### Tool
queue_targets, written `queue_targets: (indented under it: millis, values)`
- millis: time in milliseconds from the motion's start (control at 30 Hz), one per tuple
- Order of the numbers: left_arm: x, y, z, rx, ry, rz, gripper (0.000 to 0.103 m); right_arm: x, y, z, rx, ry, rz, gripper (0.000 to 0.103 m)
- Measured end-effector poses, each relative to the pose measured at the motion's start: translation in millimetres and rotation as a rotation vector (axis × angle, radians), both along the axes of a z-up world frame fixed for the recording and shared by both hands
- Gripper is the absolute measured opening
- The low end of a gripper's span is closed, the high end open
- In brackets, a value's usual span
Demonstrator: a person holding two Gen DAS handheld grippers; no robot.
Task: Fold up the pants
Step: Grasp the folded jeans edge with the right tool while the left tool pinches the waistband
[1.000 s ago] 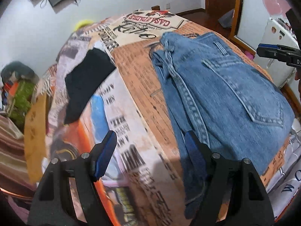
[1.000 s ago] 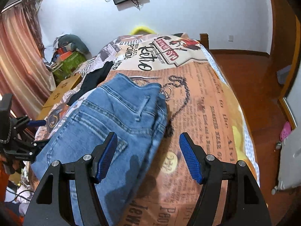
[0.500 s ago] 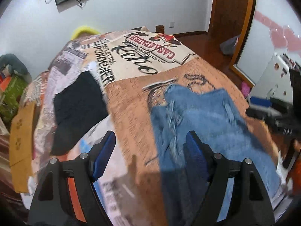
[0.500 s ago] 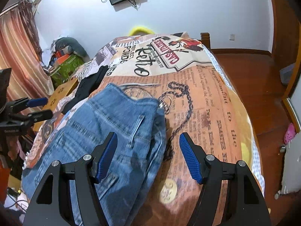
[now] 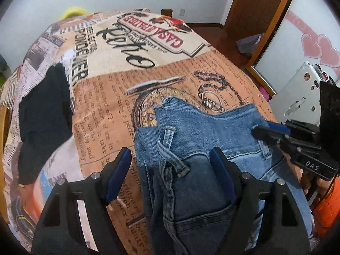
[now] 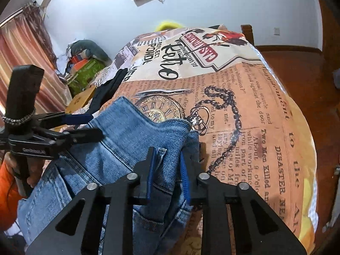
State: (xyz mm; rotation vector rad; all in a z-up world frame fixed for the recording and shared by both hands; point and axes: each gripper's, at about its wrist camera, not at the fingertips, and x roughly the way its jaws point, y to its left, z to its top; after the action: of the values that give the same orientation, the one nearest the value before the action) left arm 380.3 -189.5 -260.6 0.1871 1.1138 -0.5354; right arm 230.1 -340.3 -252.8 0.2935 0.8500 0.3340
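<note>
Now my right gripper (image 6: 166,170) is closing on the jeans' (image 6: 131,131) far waistband corner to lift it, while my left gripper (image 5: 170,165) straddles the left edge, jaws wide.

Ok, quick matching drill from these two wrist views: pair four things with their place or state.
1. left gripper
2. right gripper
3. jeans
4. black garment

a. jaws closing on denim waistband
b. lying apart, near bedspread's far-left edge
c. open over waistband's left corner
d. bunched on the printed bedspread

Pairs: 1-c, 2-a, 3-d, 4-b
</note>
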Motion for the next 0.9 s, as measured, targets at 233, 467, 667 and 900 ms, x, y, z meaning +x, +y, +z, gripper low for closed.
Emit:
queue_targets:
  millis: [233, 467, 667, 900]
  values:
    - [1.5, 6.2, -6.8, 0.006, -0.015, 0.018, 0.088, 3.4, 8.2, 5.0, -0.106, -0.059, 0.006, 0.011]
    - [4.0, 1.7, -17.6, 0.028, -0.021, 0.019, 0.088, 20.6, 1.5, -19.1, -0.134, 0.029, -0.013, 0.015]
    - [-2.6, 5.4, 11.0, 0.029, -0.018, 0.029, 0.073, 2.6, -15.3, 13.3, -0.169, 0.03, -0.054, 0.026]
    - [-56.2, 1.1, 67.9, -0.029, -0.093, -0.057, 0.073, -44.6, 1.1, 49.5, -0.116, -0.009, 0.038, 0.042]
